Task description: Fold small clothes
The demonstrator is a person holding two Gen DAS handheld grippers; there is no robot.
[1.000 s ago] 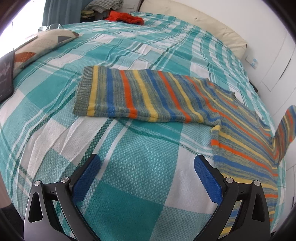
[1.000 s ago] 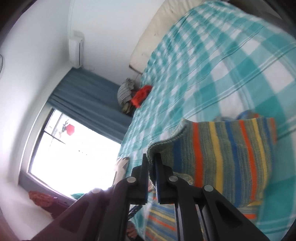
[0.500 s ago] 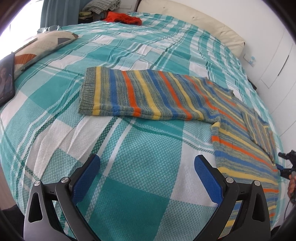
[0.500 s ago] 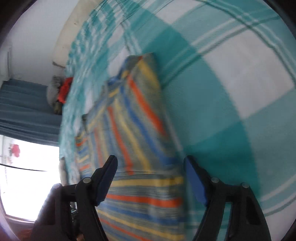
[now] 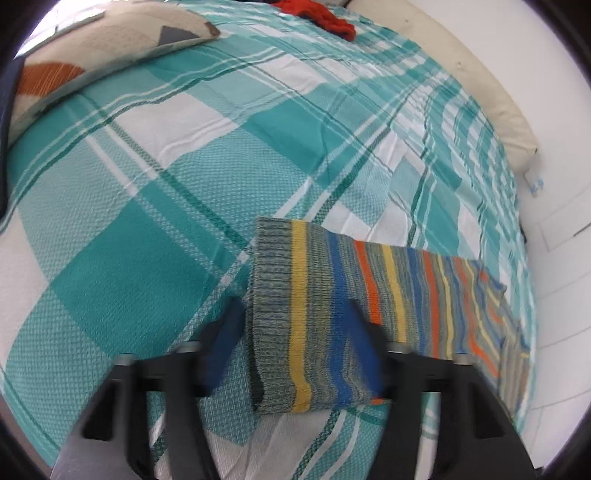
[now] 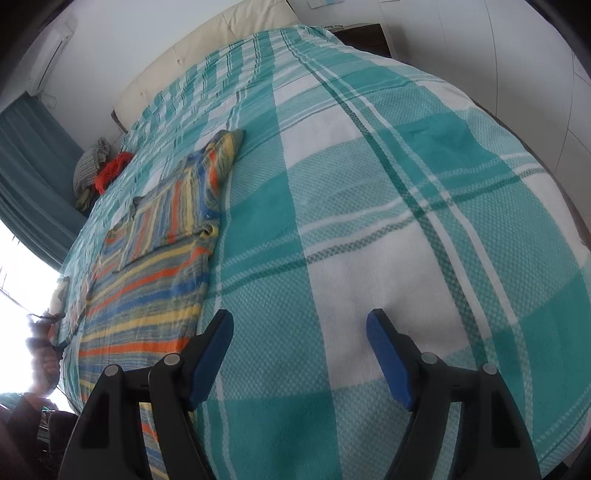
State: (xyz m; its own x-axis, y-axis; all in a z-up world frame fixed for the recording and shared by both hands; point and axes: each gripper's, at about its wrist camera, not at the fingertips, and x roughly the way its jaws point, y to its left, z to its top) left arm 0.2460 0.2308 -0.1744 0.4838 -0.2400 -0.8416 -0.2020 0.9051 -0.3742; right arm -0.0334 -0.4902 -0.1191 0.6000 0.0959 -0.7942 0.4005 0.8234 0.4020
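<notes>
Sweater (image 5: 369, 314): striped knit on the plaid bedspread (image 5: 147, 221), cuff between the left gripper (image 5: 295, 354) fingers.
Left gripper: half open, blurred, holding nothing yet.
Right gripper (image 6: 299, 354): wide open, empty, sweater to its left.
Risk: pinching bedspread along with the cuff, or the sleeve slipping.
Around: pillow (image 5: 92, 51) and red garment (image 5: 321, 18) far ahead; neither obstructs.

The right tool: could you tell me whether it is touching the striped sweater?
Apart. The right wrist view shows the right tool open over bare bedspread, with the striped sweater lying off to its side.
</notes>
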